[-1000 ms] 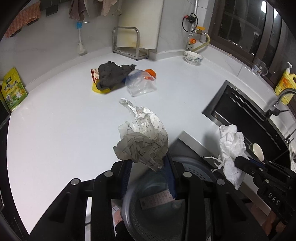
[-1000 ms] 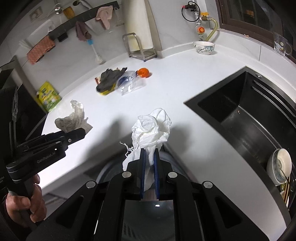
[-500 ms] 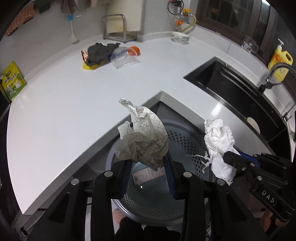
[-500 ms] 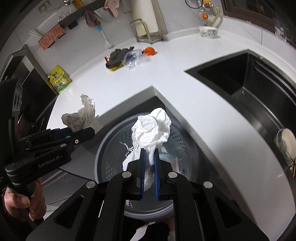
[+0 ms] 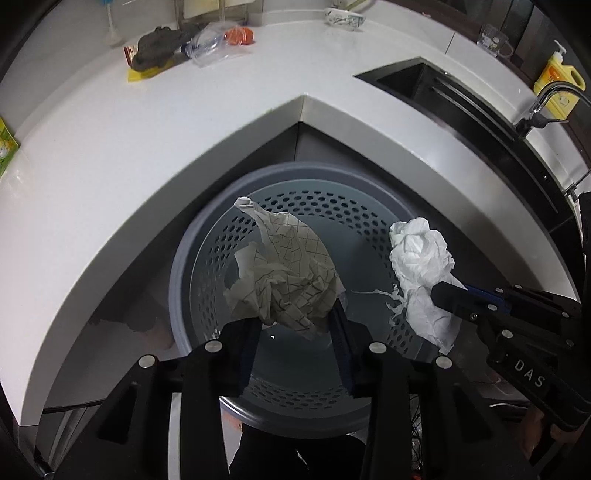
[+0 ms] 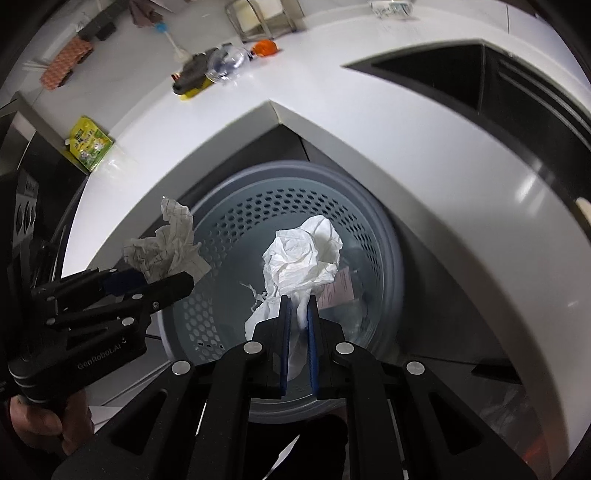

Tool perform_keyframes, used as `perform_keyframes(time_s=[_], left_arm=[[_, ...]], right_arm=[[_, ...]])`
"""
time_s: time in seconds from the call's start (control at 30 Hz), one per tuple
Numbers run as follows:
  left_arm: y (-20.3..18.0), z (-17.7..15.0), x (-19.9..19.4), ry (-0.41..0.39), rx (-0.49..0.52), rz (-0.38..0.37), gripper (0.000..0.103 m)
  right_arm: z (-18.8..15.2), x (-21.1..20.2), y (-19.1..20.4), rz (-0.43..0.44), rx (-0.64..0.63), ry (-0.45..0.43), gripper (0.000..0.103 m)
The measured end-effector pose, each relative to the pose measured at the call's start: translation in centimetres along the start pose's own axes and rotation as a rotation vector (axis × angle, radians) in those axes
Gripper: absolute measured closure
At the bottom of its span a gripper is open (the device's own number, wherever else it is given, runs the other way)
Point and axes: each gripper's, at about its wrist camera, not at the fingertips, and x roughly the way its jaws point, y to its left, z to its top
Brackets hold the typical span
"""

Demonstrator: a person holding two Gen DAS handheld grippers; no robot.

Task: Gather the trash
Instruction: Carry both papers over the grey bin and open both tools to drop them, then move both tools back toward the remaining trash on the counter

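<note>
Left gripper (image 5: 295, 325) gripping patterned paper (image 5: 288, 273); right gripper (image 6: 298, 314) pinching white tissue (image 6: 303, 254), over bin (image 5: 192, 236)

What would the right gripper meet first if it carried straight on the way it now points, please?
Probably the inside of the grey bin below: the right gripper, shut on the white paper, points into its mouth, toward the pink slip inside. Depth is unclear.

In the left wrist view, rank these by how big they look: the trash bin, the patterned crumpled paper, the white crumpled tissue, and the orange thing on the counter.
1. Trash bin
2. Patterned crumpled paper, though nearness to the camera inflates it
3. White crumpled tissue, only slightly smaller, so this order is unsure
4. Orange thing, far away
</note>
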Motion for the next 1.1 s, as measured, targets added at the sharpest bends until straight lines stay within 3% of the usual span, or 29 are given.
perform_keyframes(time_s=[0.13, 0.17, 0.23, 0.3, 0.53, 0.73, 1.1], left_arm=[[0.5, 0.0, 0.4, 0.005, -0.027, 0.007, 0.061], [0.7, 0.0, 0.3, 0.006, -0.038, 0.012, 0.053], [1.1, 0.0, 0.0, -0.003, -0.056, 0.014, 0.046], [1.5, 0.0, -0.4, -0.012, -0.069, 0.030, 0.040], [2.6, 0.5, -2.0, -0.033, -0.117, 0.061, 0.028], [3.1, 1.0, -3.8, -0.059, -0.141, 0.081, 0.027], [3.9, 3.1, -9.1, -0.186, -0.203, 0.138, 0.018]], right_arm=[[0.1, 0.5, 0.0, 0.000, -0.009, 0.012, 0.094], [0.1, 0.6, 0.0, -0.002, -0.007, 0.012, 0.094], [0.3, 0.5, -0.1, 0.002, -0.001, 0.009, 0.083], [0.4, 0.3, -0.2, -0.008, 0.000, -0.008, 0.062], [0.9, -0.3, -0.3, -0.002, 0.003, -0.015, 0.062], [1.3, -1.5, 0.2, 0.022, -0.013, -0.022, 0.062], [3.9, -5.3, 1.3, 0.065, -0.061, -0.106, 0.052]])
